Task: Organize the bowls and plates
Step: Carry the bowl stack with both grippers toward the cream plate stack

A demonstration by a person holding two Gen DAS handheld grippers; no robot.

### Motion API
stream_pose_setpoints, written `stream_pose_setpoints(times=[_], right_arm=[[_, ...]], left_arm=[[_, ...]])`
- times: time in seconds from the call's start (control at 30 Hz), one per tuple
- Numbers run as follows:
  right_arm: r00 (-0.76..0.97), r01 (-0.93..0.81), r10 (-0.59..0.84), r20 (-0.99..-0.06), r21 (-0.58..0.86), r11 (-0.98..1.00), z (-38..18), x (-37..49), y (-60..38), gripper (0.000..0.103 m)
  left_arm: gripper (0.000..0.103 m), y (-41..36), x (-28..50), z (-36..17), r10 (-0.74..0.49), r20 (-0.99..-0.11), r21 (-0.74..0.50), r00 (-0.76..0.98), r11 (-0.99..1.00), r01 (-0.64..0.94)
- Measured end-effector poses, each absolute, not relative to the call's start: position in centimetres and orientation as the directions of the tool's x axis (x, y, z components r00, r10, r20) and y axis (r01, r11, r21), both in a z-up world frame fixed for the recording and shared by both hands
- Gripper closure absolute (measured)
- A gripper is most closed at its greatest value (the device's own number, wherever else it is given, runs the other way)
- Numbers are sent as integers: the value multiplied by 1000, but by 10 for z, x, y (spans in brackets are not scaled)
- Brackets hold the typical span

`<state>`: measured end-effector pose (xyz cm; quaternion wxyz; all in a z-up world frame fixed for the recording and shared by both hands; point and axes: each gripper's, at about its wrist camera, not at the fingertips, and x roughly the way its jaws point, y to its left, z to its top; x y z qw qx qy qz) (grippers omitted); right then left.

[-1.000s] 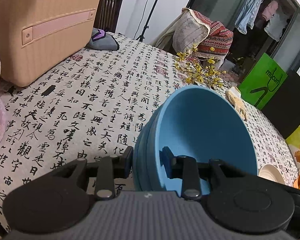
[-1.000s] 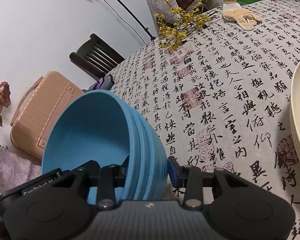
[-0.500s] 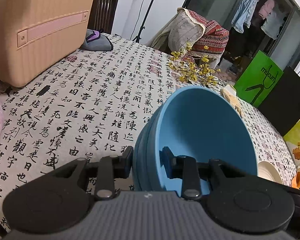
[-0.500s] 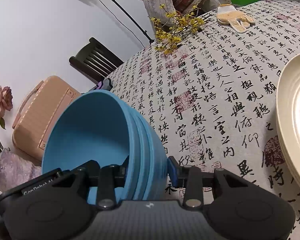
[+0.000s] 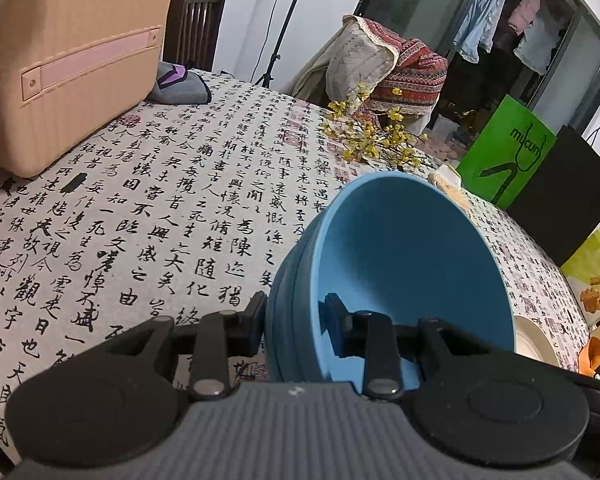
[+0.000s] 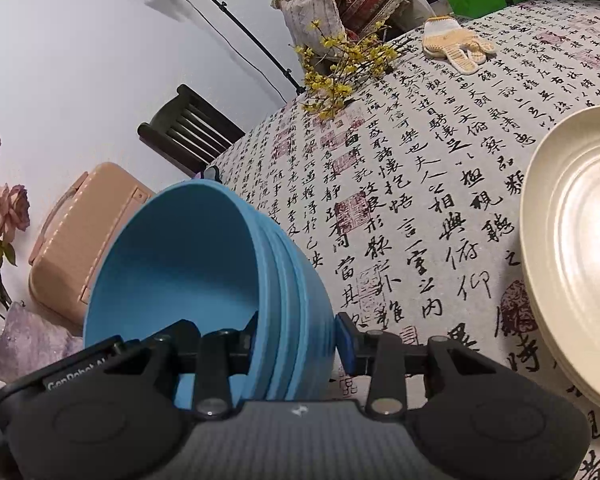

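Note:
A stack of nested blue bowls (image 5: 412, 264) is held in the air by both grippers, above a table covered with a calligraphy cloth (image 5: 172, 208). My left gripper (image 5: 294, 330) is shut on the stack's rim, one finger inside, one outside. My right gripper (image 6: 300, 338) is shut on the opposite rim of the same blue bowls (image 6: 204, 264). A stack of cream plates (image 6: 580, 248) lies on the table at the right in the right wrist view; its edge also shows in the left wrist view (image 5: 530, 340).
A peach suitcase (image 5: 64, 56) stands at the table's far left. A yellow flower sprig (image 5: 376, 140), a work glove (image 6: 456, 46), a green bag (image 5: 508, 152) and a grey pouch (image 5: 180, 86) sit along the far side. A dark chair (image 6: 188, 132) stands behind.
Both grippers carried the blue bowl stack to the right over the table. The cream plates have come further into the right wrist view. The grip is unchanged.

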<state>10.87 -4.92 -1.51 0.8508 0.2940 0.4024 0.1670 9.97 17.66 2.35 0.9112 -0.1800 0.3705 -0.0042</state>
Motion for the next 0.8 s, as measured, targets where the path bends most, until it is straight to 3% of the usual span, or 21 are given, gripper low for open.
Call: stream_pose_setpoints(times=[0.8], right_arm=[[636,-32,511,-579,641,767,-15,102,-73,67]], left_arm=[[71,152,100,27,-154,-673,-324,723,941,-101]])
